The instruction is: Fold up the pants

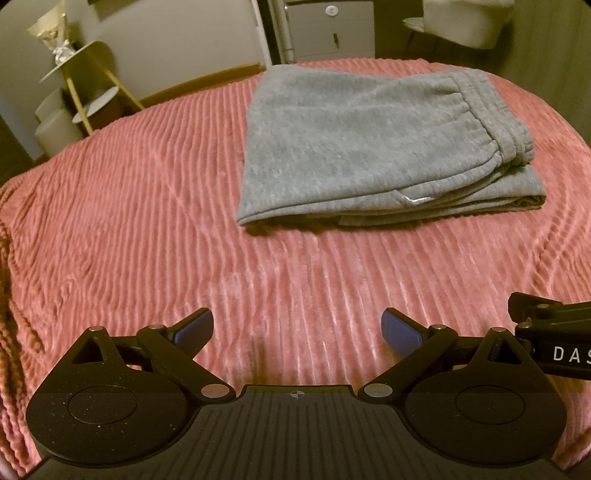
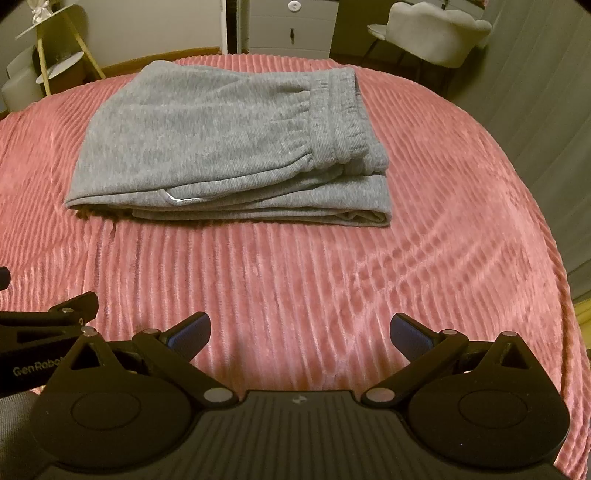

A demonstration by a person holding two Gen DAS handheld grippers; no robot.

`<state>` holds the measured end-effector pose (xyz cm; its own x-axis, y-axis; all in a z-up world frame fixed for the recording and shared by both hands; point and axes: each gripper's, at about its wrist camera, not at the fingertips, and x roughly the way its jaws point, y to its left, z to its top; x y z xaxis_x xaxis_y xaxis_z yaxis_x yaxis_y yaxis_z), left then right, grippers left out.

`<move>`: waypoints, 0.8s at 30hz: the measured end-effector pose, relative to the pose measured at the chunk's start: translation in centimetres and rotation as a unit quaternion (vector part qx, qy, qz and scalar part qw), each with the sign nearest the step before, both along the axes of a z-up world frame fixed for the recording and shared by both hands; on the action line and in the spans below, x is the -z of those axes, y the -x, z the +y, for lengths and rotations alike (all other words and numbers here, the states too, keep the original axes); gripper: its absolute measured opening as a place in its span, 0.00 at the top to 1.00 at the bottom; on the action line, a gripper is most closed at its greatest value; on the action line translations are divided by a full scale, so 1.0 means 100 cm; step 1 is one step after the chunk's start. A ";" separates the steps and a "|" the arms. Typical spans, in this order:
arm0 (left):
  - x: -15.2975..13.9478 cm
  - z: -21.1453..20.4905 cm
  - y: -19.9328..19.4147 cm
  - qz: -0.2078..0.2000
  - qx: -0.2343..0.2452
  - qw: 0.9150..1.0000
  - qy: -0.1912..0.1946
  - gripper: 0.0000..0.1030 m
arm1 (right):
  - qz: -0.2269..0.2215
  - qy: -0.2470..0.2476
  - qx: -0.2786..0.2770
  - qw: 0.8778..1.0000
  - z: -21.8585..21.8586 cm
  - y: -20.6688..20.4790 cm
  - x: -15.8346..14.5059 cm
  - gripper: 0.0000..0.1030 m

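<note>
Grey sweatpants [image 1: 362, 147] lie folded in a flat stack on the pink ribbed blanket [image 1: 147, 229], waistband at the right end; they also show in the right wrist view [image 2: 221, 147]. My left gripper [image 1: 297, 328] is open and empty, held above the blanket well short of the pants. My right gripper [image 2: 300, 332] is open and empty, also short of the pants. The right gripper's body [image 1: 546, 332] shows at the right edge of the left wrist view; the left gripper's body [image 2: 44, 332] shows at the left edge of the right wrist view.
A gold tiered side table [image 1: 81, 85] stands beyond the blanket's left edge. A white drawer cabinet [image 1: 328, 26] and a pale upholstered chair [image 2: 436, 33] stand behind the far edge. The blanket [image 2: 480, 258] drops off at the right.
</note>
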<state>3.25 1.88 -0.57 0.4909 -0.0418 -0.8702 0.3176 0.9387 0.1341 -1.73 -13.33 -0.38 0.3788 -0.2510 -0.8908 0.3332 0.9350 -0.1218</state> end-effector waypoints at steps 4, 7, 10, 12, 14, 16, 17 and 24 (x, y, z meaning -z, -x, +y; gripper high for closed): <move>0.000 0.000 0.000 0.000 0.001 1.000 0.000 0.03 | -0.001 0.000 0.000 1.000 0.000 0.000 0.000 0.00; 0.000 0.000 0.000 0.001 0.000 1.000 0.000 0.03 | -0.002 0.001 -0.001 1.000 0.001 0.001 -0.001 0.00; 0.000 0.000 0.000 0.001 0.000 1.000 0.000 0.03 | -0.002 0.003 -0.002 1.000 0.002 0.001 -0.001 0.00; 0.000 0.000 0.000 0.001 0.000 1.000 0.000 0.03 | -0.001 0.003 -0.003 1.000 0.003 0.001 -0.001 0.00; 0.000 0.000 0.000 0.001 0.000 1.000 0.000 0.03 | 0.000 0.005 -0.003 1.000 0.003 0.001 0.000 0.00; 0.000 0.000 0.000 0.000 0.000 1.000 0.001 0.03 | 0.000 0.006 -0.003 1.000 0.003 0.000 0.000 0.00; 0.000 0.001 0.000 0.000 0.000 1.000 0.002 0.03 | 0.000 0.006 -0.002 1.000 0.003 0.000 0.000 0.00; -0.002 0.001 0.001 -0.002 0.001 1.000 0.002 0.03 | -0.003 0.007 -0.004 1.000 0.003 0.001 -0.002 0.00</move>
<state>3.15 1.97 -0.39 0.4949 -0.0462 -0.8677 0.3183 0.9388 0.1316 -1.86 -13.04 -0.15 0.3856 -0.2611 -0.8850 0.3273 0.9355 -0.1334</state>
